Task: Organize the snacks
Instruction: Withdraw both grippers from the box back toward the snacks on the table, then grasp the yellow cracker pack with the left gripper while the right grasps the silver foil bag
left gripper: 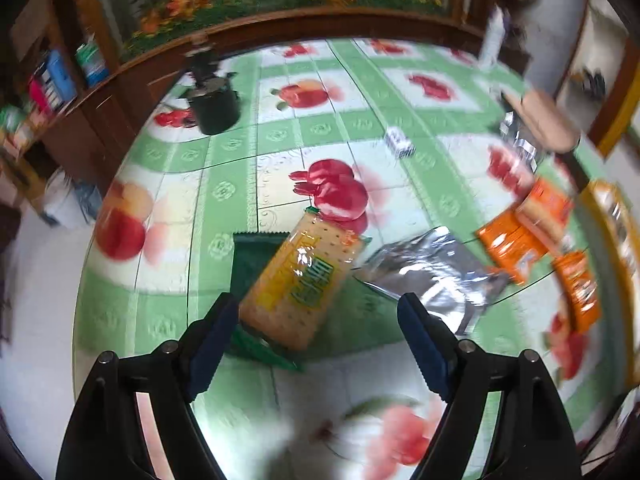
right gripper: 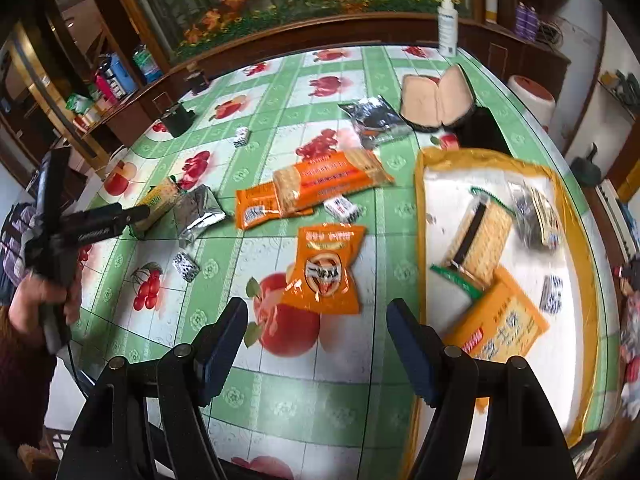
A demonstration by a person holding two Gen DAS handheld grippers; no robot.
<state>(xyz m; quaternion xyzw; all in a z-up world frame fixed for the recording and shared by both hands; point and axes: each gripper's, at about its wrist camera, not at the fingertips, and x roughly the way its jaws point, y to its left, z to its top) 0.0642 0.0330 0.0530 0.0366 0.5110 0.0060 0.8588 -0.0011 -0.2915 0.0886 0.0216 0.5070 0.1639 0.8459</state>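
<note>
Your left tongs (left gripper: 318,312) hang spread wide over the surface (left gripper: 280,128), with nothing pinched. Between their blue pads, lower down on the green fruit-print cloth, lies a yellow cracker pack (left gripper: 302,280) with green ends, tilted and resting partly on a dark green packet (left gripper: 250,258). Just to its right sits a silver foil pouch (left gripper: 432,272), touching or nearly touching the cracker pack's upper corner; blur keeps you from telling which. Farther right you have orange wafer packs (left gripper: 528,228) near the edge of that view.

In the right wrist view, your left hand (right gripper: 44,292) grips its tool at the far left, over that same cracker pack. Moving right, long orange wafer packs (right gripper: 316,188) overlap mid-surface, and a small orange snack bag (right gripper: 326,270) lies just ahead of your right tongs (right gripper: 316,316). Those tongs are also spread, with nothing held; the bag lies beyond their tips, not between the pads. To the right stands a yellow-rimmed tray (right gripper: 420,208) already holding a cracker pack (right gripper: 482,236), a dark pouch (right gripper: 536,216) and a yellow biscuit bag (right gripper: 500,320).
</note>
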